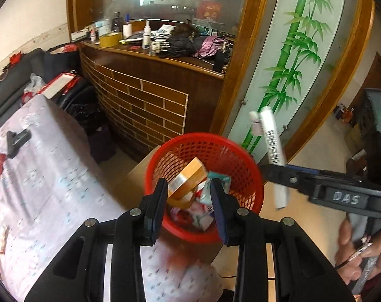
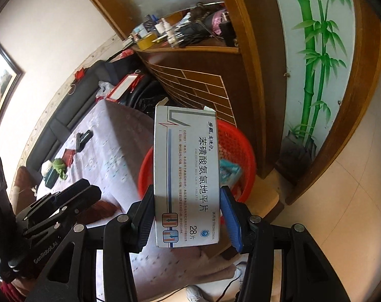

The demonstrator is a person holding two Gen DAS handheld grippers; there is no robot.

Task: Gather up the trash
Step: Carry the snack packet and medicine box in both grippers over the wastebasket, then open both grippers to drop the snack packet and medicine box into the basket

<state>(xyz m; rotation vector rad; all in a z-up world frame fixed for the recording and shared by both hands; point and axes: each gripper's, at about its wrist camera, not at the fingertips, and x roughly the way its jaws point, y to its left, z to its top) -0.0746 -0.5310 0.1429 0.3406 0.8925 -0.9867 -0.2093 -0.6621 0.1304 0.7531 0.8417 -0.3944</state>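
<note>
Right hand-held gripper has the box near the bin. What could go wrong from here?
1. The box in the right hand-held gripper hangs near the bin rim, not clearly over the opening; released now, it may clip the rim and fall outside.
2. The tape roll stands high in the bin, so the box could bounce off it.
3. The left hand-held gripper, open, sits over the bin and might block the drop.

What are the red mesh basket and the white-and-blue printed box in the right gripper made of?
Red mesh basket: looks like moulded plastic, with a uniform lattice wall and slight sheen. White-and-blue printed box: probably thin coated cardboard, with crisp folded edges, an open end flap and glossy print; right gripper clamps it.
</note>
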